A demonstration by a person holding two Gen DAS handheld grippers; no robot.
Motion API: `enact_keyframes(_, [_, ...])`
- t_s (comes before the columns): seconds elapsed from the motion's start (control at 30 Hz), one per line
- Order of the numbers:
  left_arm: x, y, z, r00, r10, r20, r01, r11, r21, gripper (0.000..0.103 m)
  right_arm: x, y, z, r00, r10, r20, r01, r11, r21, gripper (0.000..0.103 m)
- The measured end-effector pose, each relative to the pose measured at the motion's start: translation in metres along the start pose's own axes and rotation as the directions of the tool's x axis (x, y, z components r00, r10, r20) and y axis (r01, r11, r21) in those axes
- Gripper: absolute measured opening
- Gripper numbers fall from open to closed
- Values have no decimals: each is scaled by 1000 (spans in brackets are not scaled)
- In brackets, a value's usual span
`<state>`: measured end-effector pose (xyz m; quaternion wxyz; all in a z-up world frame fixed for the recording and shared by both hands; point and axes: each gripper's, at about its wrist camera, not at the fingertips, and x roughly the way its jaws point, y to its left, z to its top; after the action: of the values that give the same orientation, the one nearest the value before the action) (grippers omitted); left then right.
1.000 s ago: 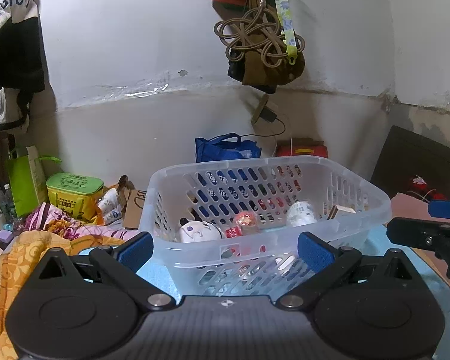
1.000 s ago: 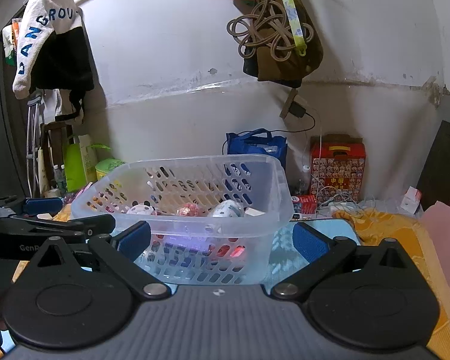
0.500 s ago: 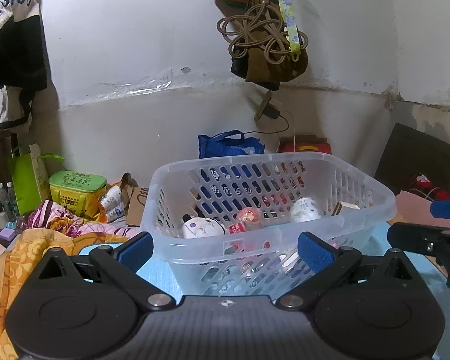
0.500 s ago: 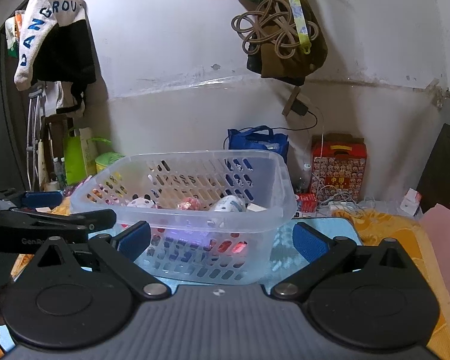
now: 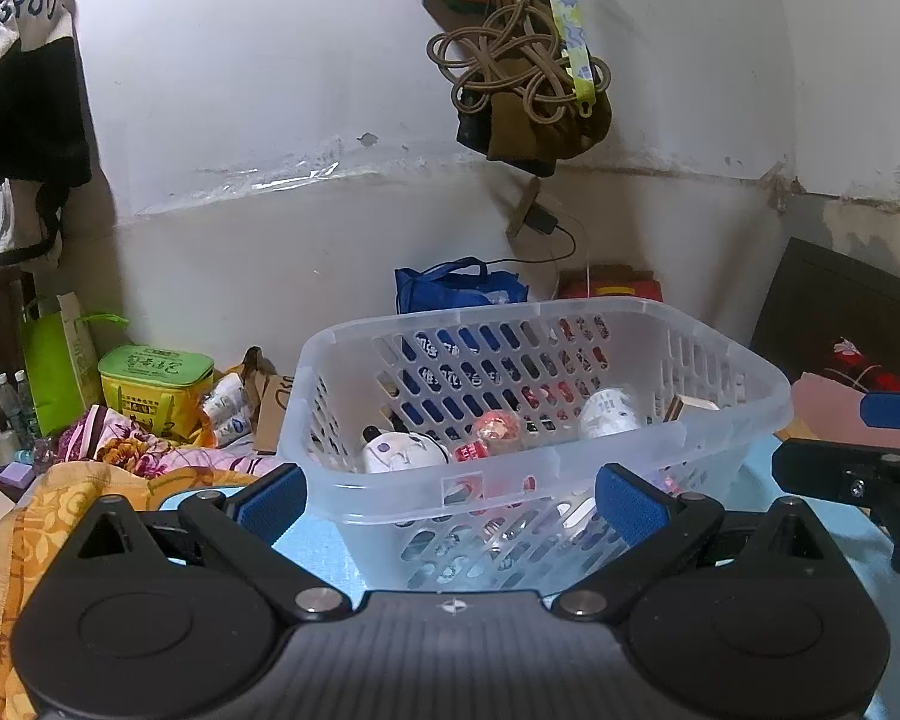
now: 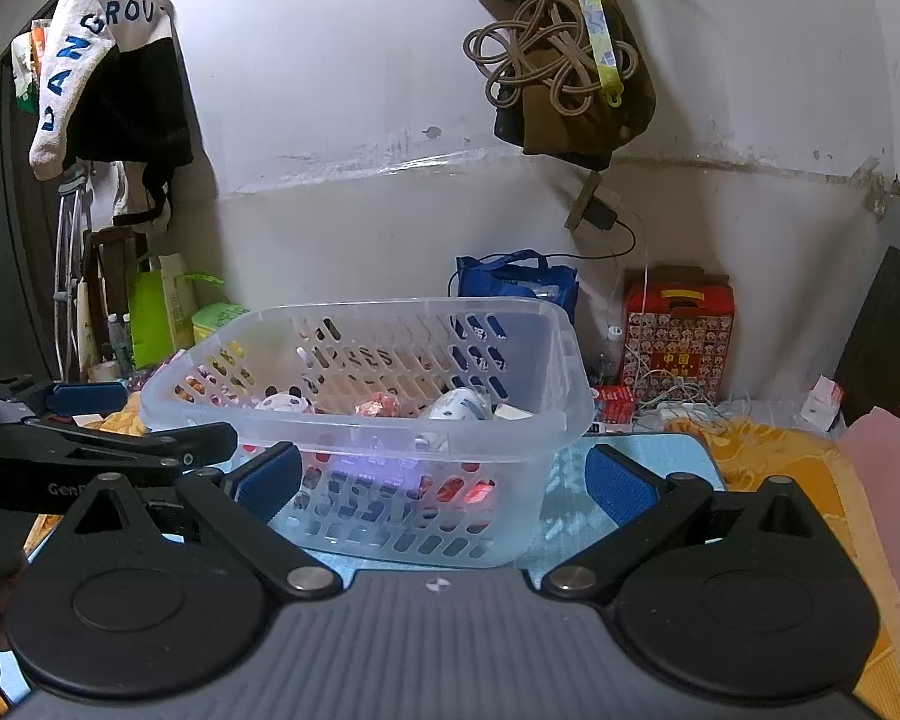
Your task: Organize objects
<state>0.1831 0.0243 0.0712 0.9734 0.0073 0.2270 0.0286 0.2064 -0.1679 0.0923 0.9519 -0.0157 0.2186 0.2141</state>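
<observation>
A clear perforated plastic basket [image 5: 390, 480] stands on a light blue mat [image 6: 630, 456]. Inside lie a white panda-face ball [image 5: 399, 456], a red-and-white ball [image 5: 498, 429], a white patterned ball [image 5: 609, 414] and a small box [image 5: 693, 405]. My left gripper [image 5: 450, 498] is open and empty, just in front of the basket's near wall. My right gripper [image 6: 444, 480] is open and empty, in front of the basket [image 6: 510, 420] from the other side. Each gripper shows at the edge of the other's view.
A blue bag [image 5: 459, 291], a red box [image 6: 678, 330] and tangled wires [image 6: 672, 402] stand by the wall behind. A green tin [image 5: 153, 378], a green bag [image 5: 54, 372] and patterned cloths [image 5: 60, 492] lie left. A pink cloth [image 6: 888, 480] lies right.
Both grippers have drawn back and risen slightly, so the basket sits a little farther away. Both stay open.
</observation>
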Motion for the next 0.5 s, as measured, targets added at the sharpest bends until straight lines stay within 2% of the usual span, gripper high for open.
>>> enact_keyframes(0.5, [0, 2, -1, 1000, 2, -3, -2, 1000, -13, 103, 1, -2, 0, 1000, 2, 1, -2, 1000, 5, 103])
